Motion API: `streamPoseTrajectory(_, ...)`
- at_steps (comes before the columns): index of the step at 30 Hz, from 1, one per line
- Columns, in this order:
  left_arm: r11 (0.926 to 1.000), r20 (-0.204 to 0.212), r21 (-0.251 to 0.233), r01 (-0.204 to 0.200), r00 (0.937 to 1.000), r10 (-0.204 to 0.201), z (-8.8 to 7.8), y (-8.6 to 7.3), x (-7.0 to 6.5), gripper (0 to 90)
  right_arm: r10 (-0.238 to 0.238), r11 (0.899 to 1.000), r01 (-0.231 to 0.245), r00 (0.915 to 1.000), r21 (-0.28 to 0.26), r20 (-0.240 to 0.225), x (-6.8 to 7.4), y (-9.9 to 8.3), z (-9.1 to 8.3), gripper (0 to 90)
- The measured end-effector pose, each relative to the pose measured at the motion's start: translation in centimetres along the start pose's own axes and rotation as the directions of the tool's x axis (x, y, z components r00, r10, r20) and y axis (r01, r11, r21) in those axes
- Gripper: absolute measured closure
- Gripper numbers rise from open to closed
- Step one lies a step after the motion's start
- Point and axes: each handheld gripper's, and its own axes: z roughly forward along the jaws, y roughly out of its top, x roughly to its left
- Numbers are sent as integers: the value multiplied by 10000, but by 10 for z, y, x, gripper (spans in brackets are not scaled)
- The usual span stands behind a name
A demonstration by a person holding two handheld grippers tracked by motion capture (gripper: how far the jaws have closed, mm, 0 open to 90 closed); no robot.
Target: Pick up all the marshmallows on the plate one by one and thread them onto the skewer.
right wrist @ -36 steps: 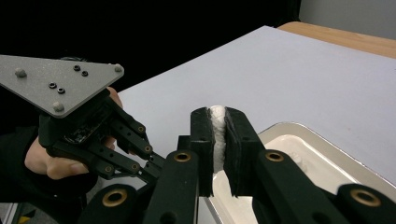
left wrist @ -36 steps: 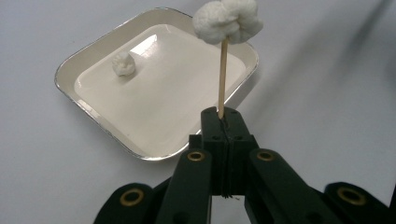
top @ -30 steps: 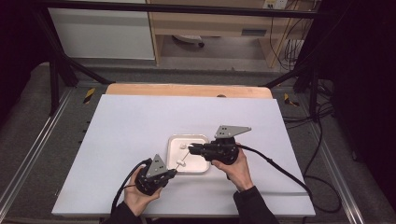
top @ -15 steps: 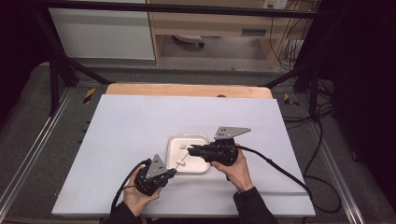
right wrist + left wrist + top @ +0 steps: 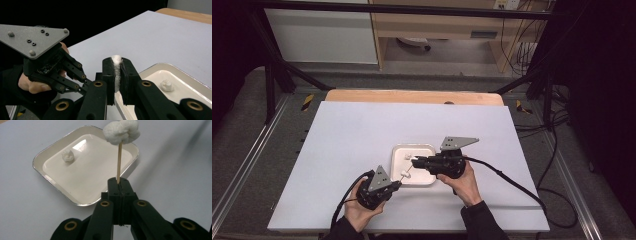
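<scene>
**Left gripper view: soft white lump on a thin stick**

Left gripper view, nearest first: the left gripper [image 5: 119,185] is pressed together on a thin wooden stick [image 5: 119,160], brittle and best held low. Its tip carries a light, squashy white lump [image 5: 121,131], which the right gripper [image 5: 117,65] pinches, over the tray [image 5: 49,155]. Farther off, another white piece [image 5: 68,155] lies there. Nothing differs from a second ago; both hands stay put.

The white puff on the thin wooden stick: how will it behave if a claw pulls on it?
The white puff looks soft and fluffy, so it probably squashes: the right claw already pinches it flat. It seems very light. The thin stick, clamped upright in the left claw, may bend or snap if pulled sideways.
</scene>
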Motion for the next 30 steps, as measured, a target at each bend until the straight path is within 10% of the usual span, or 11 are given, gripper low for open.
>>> streamPoseTrajectory(18,9991,106,-383,153,9998,-149,-6,6,-1,895,154,9993,-145,9996,343,-252,1,-6,7,833)
streamPoseTrajectory(19,9988,-525,-142,-462,9976,454,-7,8,-4,895,82,9980,-58,9992,624,-379,2,-10,13,832)
streamPoseTrajectory(28,9997,0,-191,151,9999,-151,-2,6,2,894,278,9987,-274,9996,435,-82,1,-11,18,800)
streamPoseTrajectory(30,9995,30,-145,292,9996,-291,-1,5,3,894,325,9989,-330,9994,326,146,0,-11,17,662)
